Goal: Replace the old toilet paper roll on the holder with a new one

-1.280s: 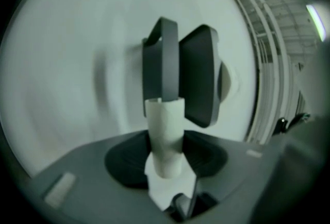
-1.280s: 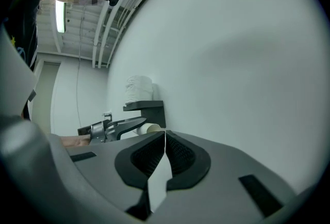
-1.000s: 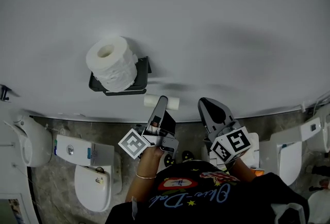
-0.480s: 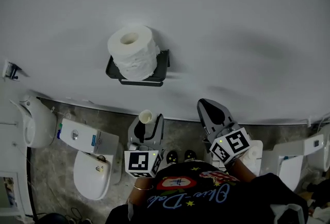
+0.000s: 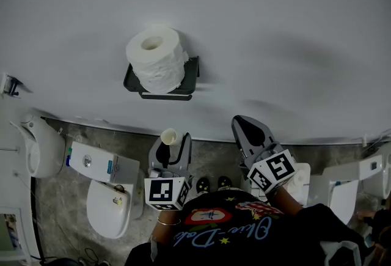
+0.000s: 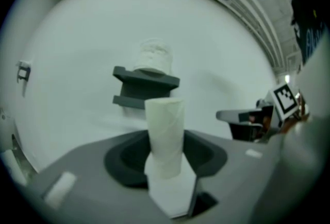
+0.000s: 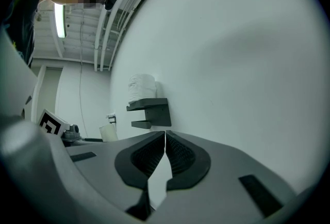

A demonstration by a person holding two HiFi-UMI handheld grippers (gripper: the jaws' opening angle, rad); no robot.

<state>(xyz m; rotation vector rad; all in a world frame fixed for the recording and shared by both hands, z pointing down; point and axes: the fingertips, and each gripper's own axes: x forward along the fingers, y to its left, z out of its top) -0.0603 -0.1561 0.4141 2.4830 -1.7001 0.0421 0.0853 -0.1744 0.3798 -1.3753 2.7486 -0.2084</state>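
A full white toilet paper roll point(image 5: 156, 66) stands on end on the dark wall holder point(image 5: 190, 77). Below it, my left gripper point(image 5: 171, 141) is shut on an empty cardboard tube point(image 5: 168, 136), which stands upright between the jaws. In the left gripper view the tube point(image 6: 165, 125) rises in front of the holder point(image 6: 146, 86) and the roll point(image 6: 153, 55). To the right, my right gripper point(image 5: 247, 131) is shut with nothing in it. Its pads meet in the right gripper view point(image 7: 165, 135), where the holder point(image 7: 152, 109) and roll point(image 7: 142, 86) show ahead on the wall.
The white wall point(image 5: 275, 26) fills most of the head view. On the tiled floor below stand a toilet point(image 5: 110, 200) at the left and another toilet point(image 5: 342, 185) at the right. A small metal hook point(image 5: 9, 84) sticks out of the wall at the far left.
My left gripper has rolled and drawn back from the wall, so the tube that lay sideways now stands upright. The right gripper has hardly moved and stays shut.
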